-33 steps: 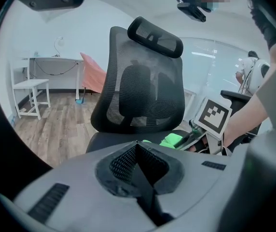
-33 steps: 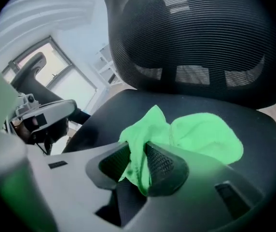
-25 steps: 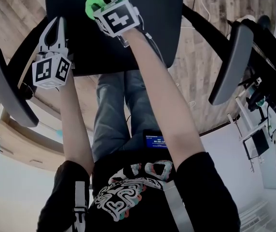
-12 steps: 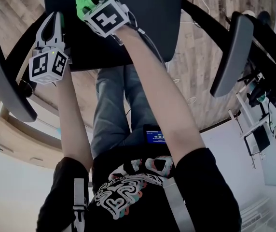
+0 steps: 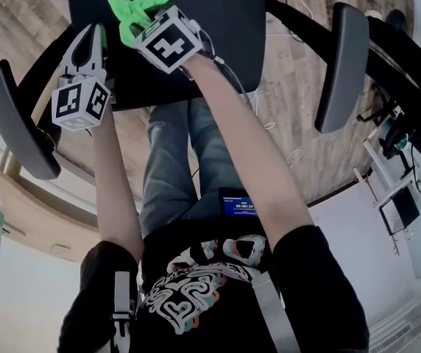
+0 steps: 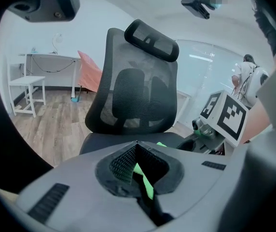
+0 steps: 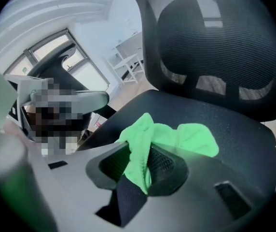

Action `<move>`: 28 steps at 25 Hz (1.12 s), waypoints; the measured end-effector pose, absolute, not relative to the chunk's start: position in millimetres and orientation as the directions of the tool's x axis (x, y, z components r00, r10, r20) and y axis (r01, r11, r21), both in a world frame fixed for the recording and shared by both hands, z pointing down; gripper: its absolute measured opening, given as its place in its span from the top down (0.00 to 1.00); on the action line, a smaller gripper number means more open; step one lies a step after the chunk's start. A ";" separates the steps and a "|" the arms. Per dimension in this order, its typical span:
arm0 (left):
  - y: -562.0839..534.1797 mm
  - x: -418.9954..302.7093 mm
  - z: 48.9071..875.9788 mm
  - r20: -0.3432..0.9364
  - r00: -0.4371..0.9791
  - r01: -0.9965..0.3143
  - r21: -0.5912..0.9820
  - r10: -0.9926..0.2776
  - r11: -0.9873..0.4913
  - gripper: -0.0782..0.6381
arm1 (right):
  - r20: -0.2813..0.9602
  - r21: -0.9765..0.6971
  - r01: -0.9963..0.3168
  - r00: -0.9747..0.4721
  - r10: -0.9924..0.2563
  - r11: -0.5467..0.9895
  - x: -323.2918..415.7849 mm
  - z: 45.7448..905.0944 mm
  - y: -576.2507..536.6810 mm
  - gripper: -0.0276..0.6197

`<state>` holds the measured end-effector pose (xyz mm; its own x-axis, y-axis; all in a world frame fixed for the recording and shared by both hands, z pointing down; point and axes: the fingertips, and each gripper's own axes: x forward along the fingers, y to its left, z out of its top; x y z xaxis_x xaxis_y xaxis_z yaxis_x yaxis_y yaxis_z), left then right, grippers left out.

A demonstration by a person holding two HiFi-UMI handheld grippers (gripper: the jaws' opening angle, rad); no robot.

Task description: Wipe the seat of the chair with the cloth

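One green cloth (image 7: 196,140), pinched in the right hand-held gripper (image 7: 146,152), rests on the seat (image 7: 229,114).

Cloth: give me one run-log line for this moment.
right hand-held gripper: shut on green cloth, over chair seat | left hand-held gripper: jaws together, at seat's left edge | cloth-seat contact: cannot tell

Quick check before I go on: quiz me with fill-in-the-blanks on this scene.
The right gripper is shut on a bright green ___.
That fabric lies over the ___ of the black office chair.
The chair's backrest is black ___.
Missing words: cloth; seat; mesh.
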<state>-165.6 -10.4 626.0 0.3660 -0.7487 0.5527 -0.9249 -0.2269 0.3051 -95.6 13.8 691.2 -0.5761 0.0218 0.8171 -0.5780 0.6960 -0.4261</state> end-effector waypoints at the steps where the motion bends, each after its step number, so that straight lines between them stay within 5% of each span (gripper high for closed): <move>1: -8.2 -160.9 619.5 0.550 0.375 -0.921 0.310 -0.747 -0.235 0.89 | 0.814 -0.415 -0.584 -0.580 -0.001 0.698 -91.0 683.7 12.8 0.79; 11: 1.5 -130.0 580.9 0.592 0.437 -0.897 0.345 -0.677 -0.277 0.89 | 0.744 -0.259 -0.704 -0.582 -0.328 0.661 -25.8 580.5 -10.3 0.79; 28: -39.6 -88.8 385.4 0.470 0.536 -0.841 0.221 -0.701 -0.494 0.89 | 0.535 -0.017 -0.776 -0.540 -0.650 0.630 69.2 339.2 -35.5 0.79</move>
<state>-88.8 -39.6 385.4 0.5358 -0.7012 0.4703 -0.8408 -0.4940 0.2213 69.2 -35.5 339.2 -0.5395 -0.6500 0.5352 -0.7761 0.6304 -0.0169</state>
